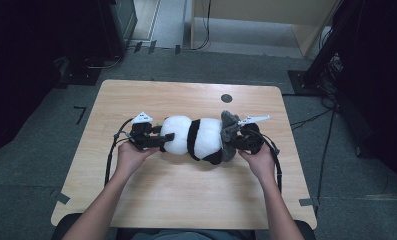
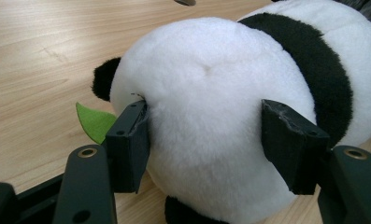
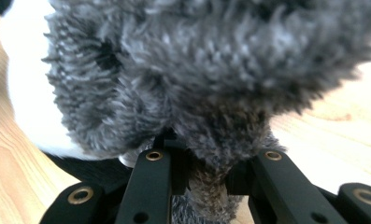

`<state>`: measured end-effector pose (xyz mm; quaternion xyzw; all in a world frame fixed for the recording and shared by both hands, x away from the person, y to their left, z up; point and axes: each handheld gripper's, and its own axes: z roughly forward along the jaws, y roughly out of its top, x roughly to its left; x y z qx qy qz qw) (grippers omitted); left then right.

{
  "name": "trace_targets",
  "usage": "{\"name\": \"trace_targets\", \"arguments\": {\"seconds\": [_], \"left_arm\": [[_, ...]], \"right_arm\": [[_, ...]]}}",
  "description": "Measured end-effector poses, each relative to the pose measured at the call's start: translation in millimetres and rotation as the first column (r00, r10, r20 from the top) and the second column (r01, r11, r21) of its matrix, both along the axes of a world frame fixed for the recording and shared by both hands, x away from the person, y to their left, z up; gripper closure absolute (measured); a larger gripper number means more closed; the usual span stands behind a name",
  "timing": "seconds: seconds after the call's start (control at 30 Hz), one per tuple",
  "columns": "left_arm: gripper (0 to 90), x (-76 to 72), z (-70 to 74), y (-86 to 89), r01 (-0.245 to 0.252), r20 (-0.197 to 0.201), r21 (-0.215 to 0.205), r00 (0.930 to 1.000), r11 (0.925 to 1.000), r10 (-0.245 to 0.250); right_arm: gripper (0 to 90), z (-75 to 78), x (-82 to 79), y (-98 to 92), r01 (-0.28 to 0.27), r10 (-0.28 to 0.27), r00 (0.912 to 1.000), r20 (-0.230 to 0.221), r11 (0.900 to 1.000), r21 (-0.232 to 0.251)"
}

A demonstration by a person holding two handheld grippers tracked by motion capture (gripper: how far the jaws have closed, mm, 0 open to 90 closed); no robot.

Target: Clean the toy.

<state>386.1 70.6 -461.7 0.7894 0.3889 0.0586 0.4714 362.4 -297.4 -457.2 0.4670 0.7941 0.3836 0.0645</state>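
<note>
High view shows the soft black-and-white plush panda [image 1: 198, 138] lying on the pale wooden worktop [image 1: 186, 195] between both claws: left claw [image 1: 167, 137] clamps its white end, right claw [image 1: 231, 136] pinches the shaggy grey cloth [image 1: 228, 125], best pulled gently away.

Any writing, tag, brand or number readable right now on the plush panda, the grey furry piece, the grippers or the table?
None. The plush panda, the grey furry piece, the green leaf, the left gripper, the right gripper and the table bear no legible text. The dark round mark on the table is blank.
</note>
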Motion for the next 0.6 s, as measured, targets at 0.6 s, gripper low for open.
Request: {"name": "trace_targets", "arguments": {"seconds": [0.6], "left_arm": [[36.2, 0.7, -0.6, 1.0, 0.001, -0.002, -0.004, 1.0, 1.0, -0.001]], "right_arm": [[74.7, -28.0, 9.4, 8.7, -0.017, 0.012, 0.9964, -0.083, 0.998, -0.06]]}}
